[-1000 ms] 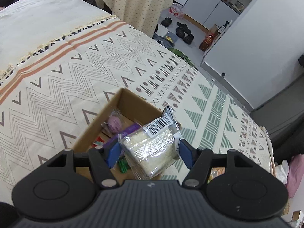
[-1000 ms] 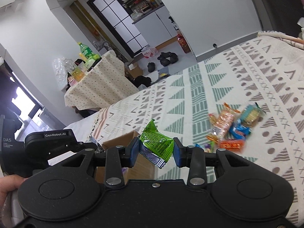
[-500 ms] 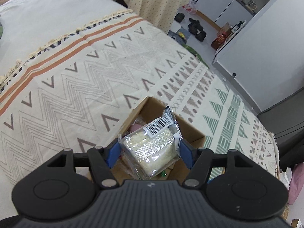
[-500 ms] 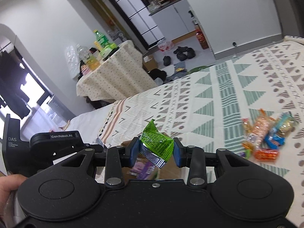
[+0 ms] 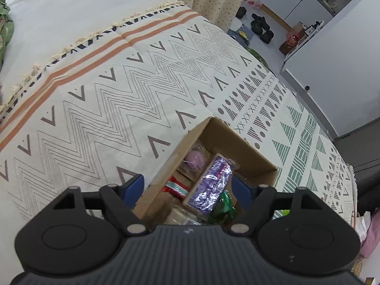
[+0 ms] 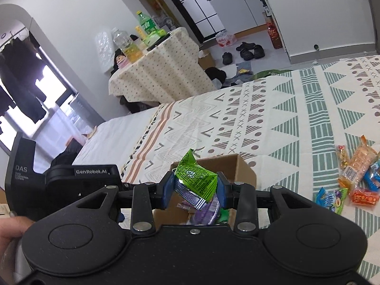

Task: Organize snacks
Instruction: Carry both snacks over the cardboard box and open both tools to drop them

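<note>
An open cardboard box (image 5: 239, 140) sits on the patterned bedspread and holds a purple packet (image 5: 211, 185), a pink round snack (image 5: 196, 159), a red-striped packet (image 5: 175, 187) and a green packet (image 5: 223, 207). My left gripper (image 5: 187, 186) hovers over the box, its jaws opening, with nothing pressed between the blue pads. A pale clear packet (image 5: 180, 216) lies low in the box, partly hidden by the gripper body. My right gripper (image 6: 194, 187) is shut on a green snack packet (image 6: 196, 180), just above the box (image 6: 242, 168).
Several loose snack packets (image 6: 356, 178) lie on the bedspread to the right of the box. The left gripper's black housing (image 6: 71, 180) stands close on the left, with a hand (image 6: 9, 232) below it. Beyond the bed are a cloth-covered table (image 6: 161, 71) with bottles and shoes (image 6: 249, 49).
The left jaws have spread and the pale clear packet has dropped from between them into the box. The right gripper has carried the green packet leftwards to above the box.
</note>
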Demonstrator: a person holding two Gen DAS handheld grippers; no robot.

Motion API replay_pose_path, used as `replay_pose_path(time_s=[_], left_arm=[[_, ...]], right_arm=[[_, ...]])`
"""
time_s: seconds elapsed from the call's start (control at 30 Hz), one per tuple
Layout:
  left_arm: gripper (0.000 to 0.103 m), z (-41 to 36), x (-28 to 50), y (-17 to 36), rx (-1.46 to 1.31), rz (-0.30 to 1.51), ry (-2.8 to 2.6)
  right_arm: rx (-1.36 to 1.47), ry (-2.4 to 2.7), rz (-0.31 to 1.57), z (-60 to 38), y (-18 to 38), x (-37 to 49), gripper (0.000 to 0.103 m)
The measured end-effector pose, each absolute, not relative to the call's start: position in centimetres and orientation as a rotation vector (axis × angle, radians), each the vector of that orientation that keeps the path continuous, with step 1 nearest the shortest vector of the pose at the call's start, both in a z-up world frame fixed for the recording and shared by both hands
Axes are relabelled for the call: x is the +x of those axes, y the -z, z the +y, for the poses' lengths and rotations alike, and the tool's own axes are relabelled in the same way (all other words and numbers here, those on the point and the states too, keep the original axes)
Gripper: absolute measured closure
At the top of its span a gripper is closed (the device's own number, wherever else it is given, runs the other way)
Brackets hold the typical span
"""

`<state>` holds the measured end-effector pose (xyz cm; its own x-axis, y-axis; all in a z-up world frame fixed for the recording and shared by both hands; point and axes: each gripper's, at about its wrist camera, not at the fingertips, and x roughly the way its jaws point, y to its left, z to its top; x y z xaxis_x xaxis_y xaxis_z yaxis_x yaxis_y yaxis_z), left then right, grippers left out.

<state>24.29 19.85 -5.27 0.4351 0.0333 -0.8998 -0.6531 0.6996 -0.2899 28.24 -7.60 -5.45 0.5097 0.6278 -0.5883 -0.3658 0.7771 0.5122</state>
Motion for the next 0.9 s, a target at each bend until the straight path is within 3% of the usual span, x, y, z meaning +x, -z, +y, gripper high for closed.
replay_pose_path(time_s=[0.43, 0.57, 0.7, 0.9], left_arm=[[0.007, 18.8, 22.6, 4.3, -0.669, 1.042, -0.51], [0.006, 17.9, 22.2, 3.7, -0.654, 1.046, -0.502], [0.0, 16.5, 21.9, 3.4, -0.637, 1.064, -0.481], [0.0, 14.2, 21.4, 3.1, -0.622, 1.081, -0.446]], right_arm=[[0.307, -0.669, 0.898, -7.3, 4.7, 27.1, 0.061], [0.32, -0.636, 0.881, -8.4, 4.1, 26.7, 0.04], [0.334, -0.607, 0.872, -10.0, 3.7, 26.5, 0.04], [0.33, -0.576, 0.857, -11.9, 3.3, 25.7, 0.033]])
